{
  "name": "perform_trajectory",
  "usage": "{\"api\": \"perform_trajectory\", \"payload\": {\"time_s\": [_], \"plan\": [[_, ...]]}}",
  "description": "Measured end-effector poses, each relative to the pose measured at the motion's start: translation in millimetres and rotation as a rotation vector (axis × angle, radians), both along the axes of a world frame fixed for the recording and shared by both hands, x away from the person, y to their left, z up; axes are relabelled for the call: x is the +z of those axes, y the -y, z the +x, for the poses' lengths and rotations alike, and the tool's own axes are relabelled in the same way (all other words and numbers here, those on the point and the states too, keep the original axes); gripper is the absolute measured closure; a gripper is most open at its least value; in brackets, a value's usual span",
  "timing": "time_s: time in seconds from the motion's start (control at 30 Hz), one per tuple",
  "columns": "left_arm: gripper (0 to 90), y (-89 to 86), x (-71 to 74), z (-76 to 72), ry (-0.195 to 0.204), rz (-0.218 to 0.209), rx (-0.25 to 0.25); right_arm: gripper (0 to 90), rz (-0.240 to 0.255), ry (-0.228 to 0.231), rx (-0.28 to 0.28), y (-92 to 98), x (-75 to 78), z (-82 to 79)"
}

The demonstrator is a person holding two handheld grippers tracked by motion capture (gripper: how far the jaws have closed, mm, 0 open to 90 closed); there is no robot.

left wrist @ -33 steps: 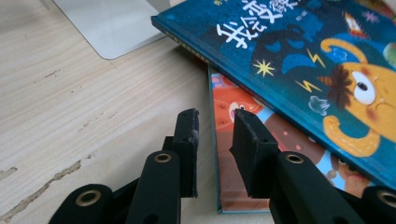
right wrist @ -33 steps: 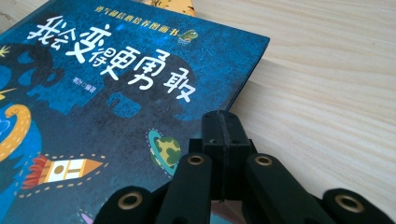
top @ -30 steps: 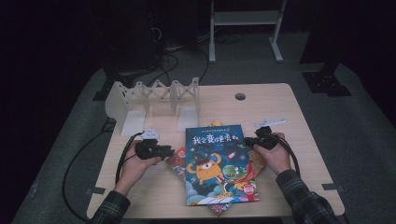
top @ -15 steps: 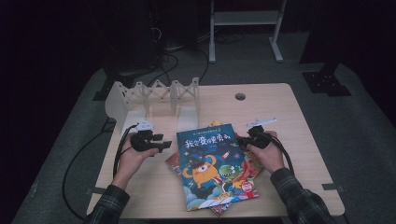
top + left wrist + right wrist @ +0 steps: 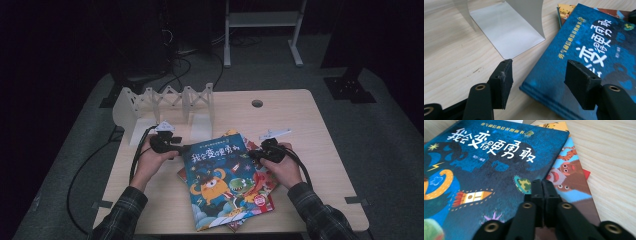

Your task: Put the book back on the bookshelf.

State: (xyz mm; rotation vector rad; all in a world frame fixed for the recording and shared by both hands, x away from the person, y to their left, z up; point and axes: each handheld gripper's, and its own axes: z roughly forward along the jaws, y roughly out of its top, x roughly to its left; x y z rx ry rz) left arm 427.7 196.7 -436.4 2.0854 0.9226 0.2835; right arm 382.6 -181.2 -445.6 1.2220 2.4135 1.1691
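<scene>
A blue picture book is lying on top of a small stack of books at the lower centre of the high view, on a pale wooden bench. Its cover is showing cartoon monsters and white characters across the top.

The left gripper is sitting at the book's upper left corner, held in the person's left hand. In the left gripper view its jaws are standing wide apart, one over the bare bench and the other over the blue cover, with the book's corner lying between them; whether either pad is touching the book cannot be told.

The right gripper is resting at the book's upper right edge, held in the right hand. In the right gripper view its jaws are pressed together with nothing between them, hanging over the blue cover's right edge beside a lower book showing a tiger.

A white folding rack is standing toward the upper left of the bench, just beyond the books.
</scene>
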Motion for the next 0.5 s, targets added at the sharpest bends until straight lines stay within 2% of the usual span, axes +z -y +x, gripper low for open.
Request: {"api": "perform_trajectory", "payload": {"time_s": [0.1,0.2,0.27,0.33,0.5], "plan": [[37.7,1.6,-4.4,3.4,-0.009,-0.008,-0.007,78.9,0.008,0.015,0.001,6.4,3.7,-7.7],[36.3,2.4,-9.0,4.6,-0.032,0.014,-0.019,74.2,0.029,0.027,-0.007,18.4,6.6,-22.1],[36.2,3.4,-10.0,4.7,-0.04,0.02,-0.02,73.4,0.03,0.028,-0.006,20.1,6.8,-24.3],[36.2,5.2,-9.9,4.2,-0.035,0.016,-0.02,72.0,0.025,0.032,-0.011,25.4,7.6,-30.4],[35.9,7.5,-12.6,4.8,-0.042,0.025,-0.03,65.8,0.053,0.049,-0.004,36.1,12.1,-49.5]]}}
